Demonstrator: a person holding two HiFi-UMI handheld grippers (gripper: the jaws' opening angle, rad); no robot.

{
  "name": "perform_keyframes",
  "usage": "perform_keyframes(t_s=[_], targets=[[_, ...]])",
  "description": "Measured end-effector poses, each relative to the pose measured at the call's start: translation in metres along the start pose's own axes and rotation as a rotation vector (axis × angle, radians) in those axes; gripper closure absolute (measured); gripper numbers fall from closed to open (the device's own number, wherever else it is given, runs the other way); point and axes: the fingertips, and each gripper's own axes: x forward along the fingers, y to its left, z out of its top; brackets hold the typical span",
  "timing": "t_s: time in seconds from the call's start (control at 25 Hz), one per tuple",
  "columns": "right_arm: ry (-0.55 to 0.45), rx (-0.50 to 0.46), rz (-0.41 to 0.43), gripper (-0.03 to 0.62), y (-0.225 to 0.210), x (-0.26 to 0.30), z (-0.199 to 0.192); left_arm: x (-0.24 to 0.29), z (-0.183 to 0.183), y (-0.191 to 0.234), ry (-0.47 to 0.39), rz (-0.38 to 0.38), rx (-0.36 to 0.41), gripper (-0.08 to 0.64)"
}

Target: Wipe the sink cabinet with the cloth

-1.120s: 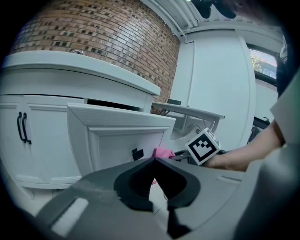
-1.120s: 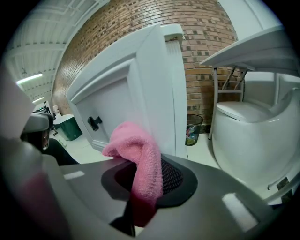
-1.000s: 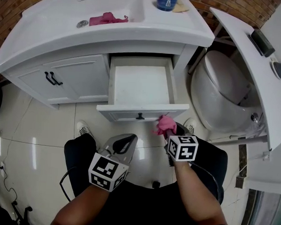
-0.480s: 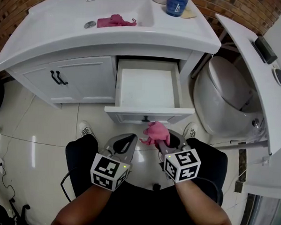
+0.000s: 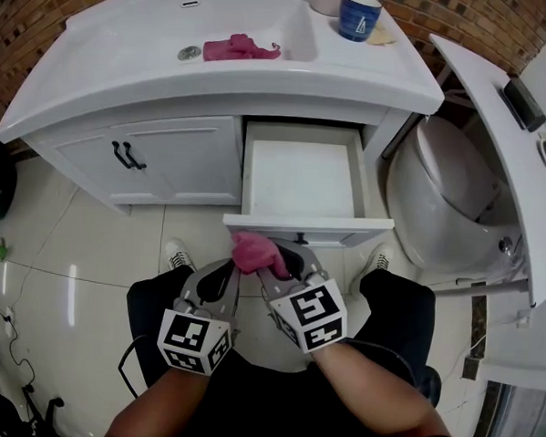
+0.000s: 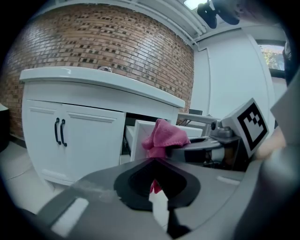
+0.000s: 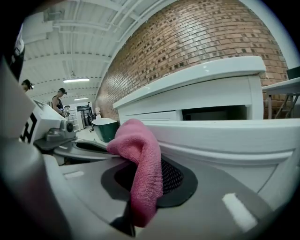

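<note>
Cloth point(image 5: 257, 252), pink, is pinched between the jaws of my right claw point(image 5: 268, 269). In the right gripper view it bunches above the jaw tips and a tail hangs down over them point(image 7: 140, 173). It sits just in front of the front panel of the open drawer point(image 5: 302, 183); I cannot tell whether it touches. Left claw point(image 5: 226, 279) has its jaws together on nothing, tips just beside the cloth. In the left gripper view the cloth point(image 6: 164, 136) shows beyond them.

Cabinet point(image 5: 167, 157) is white, with two doors carrying black handles point(image 5: 128, 154) left of the drawer. The drawer interior is bare white.

On the worktop point(image 5: 126, 59), a second pink cloth point(image 5: 238, 49) lies in the basin and a blue cup point(image 5: 359, 15) stands at the back right. Toilet point(image 5: 438, 203) stands right of the cabinet, near the drawer's side. Both claws are low, over my legs, below the drawer front.
</note>
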Motion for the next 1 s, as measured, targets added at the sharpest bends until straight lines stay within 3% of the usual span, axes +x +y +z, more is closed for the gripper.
perform_keyframes(t_s=[0.4,1.0], targets=[[-0.017,-0.014,-0.046,0.511,0.005,0.023,0.004,-0.015,-0.006,0.017,0.021,-0.024,-0.018,0.554],[-0.022,0.051,-0.127,0.512,-0.039,-0.011,-0.002,0.002,-0.002,-0.016,0.029,-0.109,-0.001,0.554]])
